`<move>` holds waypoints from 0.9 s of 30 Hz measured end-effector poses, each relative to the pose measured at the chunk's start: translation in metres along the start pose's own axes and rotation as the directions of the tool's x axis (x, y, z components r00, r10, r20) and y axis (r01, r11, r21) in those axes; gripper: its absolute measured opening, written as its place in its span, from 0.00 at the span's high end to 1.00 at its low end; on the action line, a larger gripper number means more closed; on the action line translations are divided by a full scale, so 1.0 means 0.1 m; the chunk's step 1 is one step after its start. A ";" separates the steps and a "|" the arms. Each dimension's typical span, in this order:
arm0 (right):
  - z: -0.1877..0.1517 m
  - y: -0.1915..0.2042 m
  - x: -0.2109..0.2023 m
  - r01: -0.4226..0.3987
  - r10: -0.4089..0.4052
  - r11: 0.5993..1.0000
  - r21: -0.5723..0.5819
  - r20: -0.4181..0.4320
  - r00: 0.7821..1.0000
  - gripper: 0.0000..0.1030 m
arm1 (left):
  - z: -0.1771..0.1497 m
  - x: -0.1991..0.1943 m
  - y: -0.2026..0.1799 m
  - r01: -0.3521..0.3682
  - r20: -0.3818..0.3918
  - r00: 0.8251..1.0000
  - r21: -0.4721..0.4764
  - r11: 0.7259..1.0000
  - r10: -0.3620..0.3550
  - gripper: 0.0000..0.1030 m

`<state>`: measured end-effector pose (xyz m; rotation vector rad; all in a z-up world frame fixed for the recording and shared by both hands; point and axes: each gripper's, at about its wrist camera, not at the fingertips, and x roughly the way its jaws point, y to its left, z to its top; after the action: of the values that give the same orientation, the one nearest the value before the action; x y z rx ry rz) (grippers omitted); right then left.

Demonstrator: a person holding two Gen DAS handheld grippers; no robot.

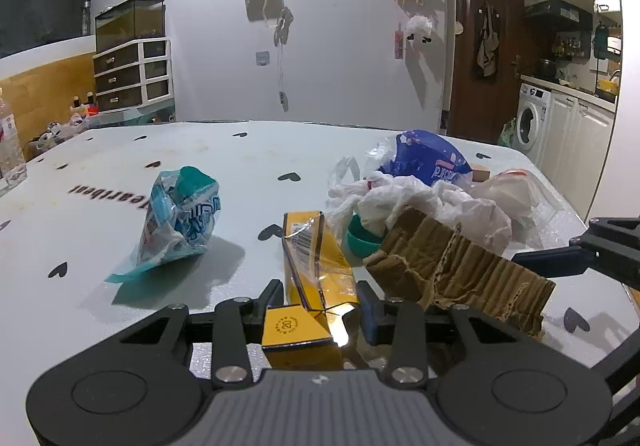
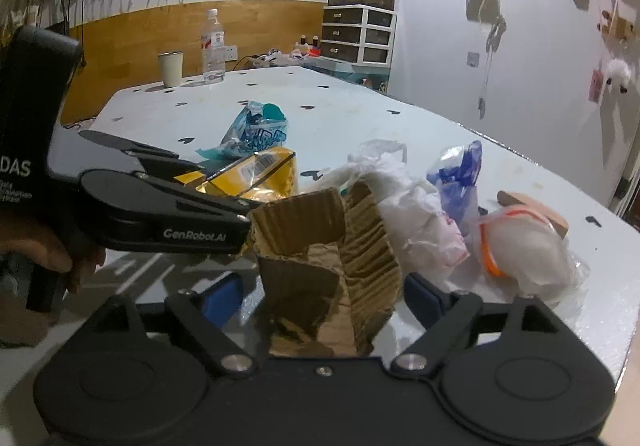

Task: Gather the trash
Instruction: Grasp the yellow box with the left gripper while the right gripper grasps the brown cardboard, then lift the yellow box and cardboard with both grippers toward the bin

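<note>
My left gripper (image 1: 320,302) is shut on the near end of a yellow carton (image 1: 312,266) in torn clear wrap, which lies on the white table (image 1: 200,157). A bent piece of brown corrugated cardboard (image 2: 332,246) stands between the wide-set fingers of my right gripper (image 2: 322,296). The right pad is at the cardboard's edge, and a strip of table shows beside the left pad, so this gripper is open. In the left wrist view the cardboard (image 1: 460,266) is just right of the carton. A crumpled teal wrapper (image 1: 176,213) lies to the left.
Behind the cardboard lie crumpled white plastic bags (image 2: 416,213), a blue package (image 2: 460,173) and a clear bag with an orange band (image 2: 524,250). A water bottle (image 2: 212,45) and a cup (image 2: 170,67) stand at the table's far corner. A hand (image 2: 48,254) holds the left gripper.
</note>
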<state>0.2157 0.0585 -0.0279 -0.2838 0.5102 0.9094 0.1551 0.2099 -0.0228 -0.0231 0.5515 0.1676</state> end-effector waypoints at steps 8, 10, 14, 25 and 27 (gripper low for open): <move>-0.01 -0.29 0.03 -0.120 0.119 0.987 0.105 0.019 0.993 0.10 | -0.01 -0.01 0.10 -0.003 0.000 1.000 -0.061 0.998 0.002 0.61; 0.00 -0.32 0.04 -0.130 0.129 0.986 0.104 0.025 0.991 0.10 | 0.00 -0.01 0.08 -0.007 -0.001 1.000 -0.055 0.998 0.007 0.61; 0.05 -0.25 0.11 -0.160 0.160 0.985 0.070 0.009 0.987 0.10 | 0.00 -0.02 0.09 -0.010 -0.001 1.000 -0.059 0.998 0.010 0.61; 0.04 -0.16 0.07 -0.119 0.121 0.982 0.144 -0.002 0.993 0.38 | -0.04 -0.11 0.13 -0.007 0.011 1.000 -0.115 0.993 0.009 0.63; 0.01 -0.15 0.01 -0.099 0.101 0.980 0.172 -0.002 0.995 0.41 | -0.06 -0.15 0.12 -0.002 0.011 1.000 -0.118 0.993 0.004 0.63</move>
<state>0.2291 0.0509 -0.0276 -0.1064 0.6131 0.9550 0.1374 0.2187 -0.0195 -0.1363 0.5295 0.2032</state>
